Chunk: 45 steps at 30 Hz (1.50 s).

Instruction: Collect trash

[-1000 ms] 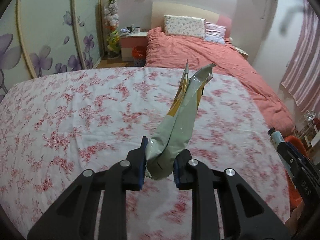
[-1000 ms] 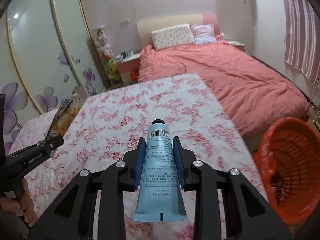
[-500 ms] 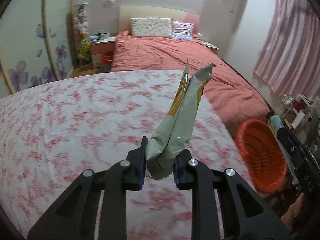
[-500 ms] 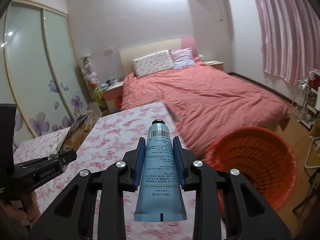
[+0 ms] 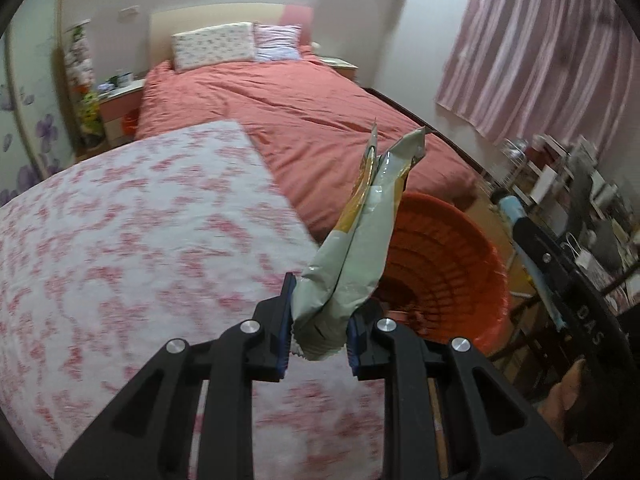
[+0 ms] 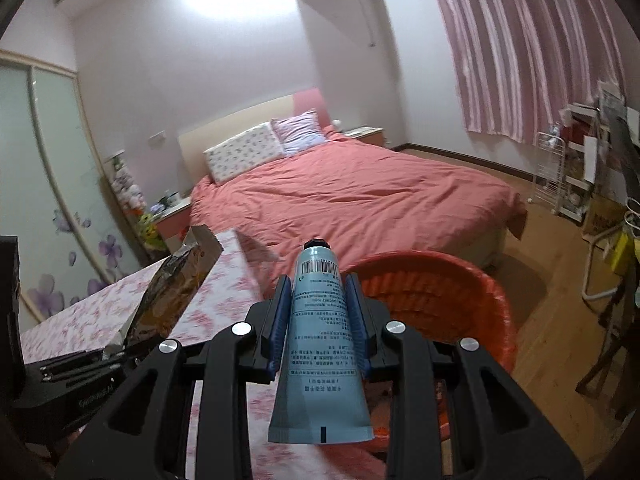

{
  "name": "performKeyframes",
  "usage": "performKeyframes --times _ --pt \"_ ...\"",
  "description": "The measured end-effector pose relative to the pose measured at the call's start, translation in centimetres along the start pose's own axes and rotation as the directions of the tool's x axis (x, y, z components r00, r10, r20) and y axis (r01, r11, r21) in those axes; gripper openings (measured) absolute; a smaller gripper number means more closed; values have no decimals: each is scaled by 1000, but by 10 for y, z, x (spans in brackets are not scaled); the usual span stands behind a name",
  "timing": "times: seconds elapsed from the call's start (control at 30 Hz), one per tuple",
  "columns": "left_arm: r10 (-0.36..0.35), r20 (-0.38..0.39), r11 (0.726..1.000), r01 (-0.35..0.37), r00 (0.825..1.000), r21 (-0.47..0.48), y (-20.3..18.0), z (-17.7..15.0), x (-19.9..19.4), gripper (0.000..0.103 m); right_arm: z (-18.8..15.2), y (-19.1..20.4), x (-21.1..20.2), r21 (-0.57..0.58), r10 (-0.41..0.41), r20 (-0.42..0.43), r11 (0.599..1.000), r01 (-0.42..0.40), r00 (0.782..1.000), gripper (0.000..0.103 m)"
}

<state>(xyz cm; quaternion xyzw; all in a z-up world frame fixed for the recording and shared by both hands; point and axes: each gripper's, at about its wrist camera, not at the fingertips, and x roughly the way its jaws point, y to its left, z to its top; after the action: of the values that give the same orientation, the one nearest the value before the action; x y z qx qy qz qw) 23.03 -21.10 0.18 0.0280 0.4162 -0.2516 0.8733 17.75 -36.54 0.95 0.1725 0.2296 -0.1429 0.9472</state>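
My left gripper is shut on an empty snack wrapper, pale green and yellow, standing up from the jaws. It hangs over the right edge of the flowered table, with the orange trash basket right behind it. My right gripper is shut on a blue tube, cap pointing forward, just before the orange basket. The left gripper with the wrapper shows at the left of the right wrist view. The right gripper and its tube show at the right edge of the left wrist view.
A table with a pink-flowered cloth is on the left. A bed with a coral cover lies behind the basket. A wire shelf and clutter stand by the pink curtains on the right. A wooden floor surrounds the basket.
Both grippers have swung right, from over the flowered table toward the orange basket, which now sits directly ahead. Both still hold their items.
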Motion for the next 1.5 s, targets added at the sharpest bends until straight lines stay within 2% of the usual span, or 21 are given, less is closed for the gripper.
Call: performKeyframes --times 0.3,0.37,0.43,0.5,0.57,0.7,0.8,0.97,1.07,1.17,1.23,1.33,1.43,1.5 --pt "-73 -51 994 77 996 78 -65 8 48 23 5 -46 16 70 -44 3 997 43 999 29" --pt "-77 -68 992 83 995 90 -75 9 61 26 6 -57 23 95 -37 -7 995 37 999 29" --pt "-67 -85 993 74 994 90 -80 9 76 36 5 -65 29 116 -27 -25 993 30 999 29" --pt "-60 -109 995 69 992 77 -80 8 88 41 4 -72 35 131 -28 -42 991 33 999 35" --pt "-55 -130 996 64 990 64 -75 5 96 42 2 -78 34 133 -49 -44 990 55 998 49" --pt "-45 -134 997 53 990 57 -63 1 97 43 -3 -78 20 125 -67 -32 990 70 997 56" --pt "-28 -108 997 35 994 64 -53 -4 82 45 -8 -70 4 98 -93 -15 991 94 996 66" --pt "21 13 996 -22 1000 81 -29 -21 26 60 -10 -51 -33 20 -136 68 991 134 988 92" --pt "48 75 995 -54 996 79 -12 -35 -8 69 -13 -33 -54 -25 -158 119 986 162 980 100" --pt "92 143 993 -101 985 57 6 -54 -44 80 -20 -11 -77 -81 -181 157 977 195 971 101" --pt "127 190 990 -135 974 32 20 -71 -69 89 -24 -1 -88 -106 -180 168 974 200 969 101" --pt "183 248 982 -188 951 -7 34 -92 -101 97 -28 10 -105 -133 -176 183 970 202 967 101" --pt "242 289 969 -243 926 -34 43 -114 -125 99 -38 26 -125 -170 -181 232 960 223 956 101" --pt "264 297 964 -262 918 -47 49 -126 -137 99 -45 35 -134 -181 -191 264 953 243 946 101"
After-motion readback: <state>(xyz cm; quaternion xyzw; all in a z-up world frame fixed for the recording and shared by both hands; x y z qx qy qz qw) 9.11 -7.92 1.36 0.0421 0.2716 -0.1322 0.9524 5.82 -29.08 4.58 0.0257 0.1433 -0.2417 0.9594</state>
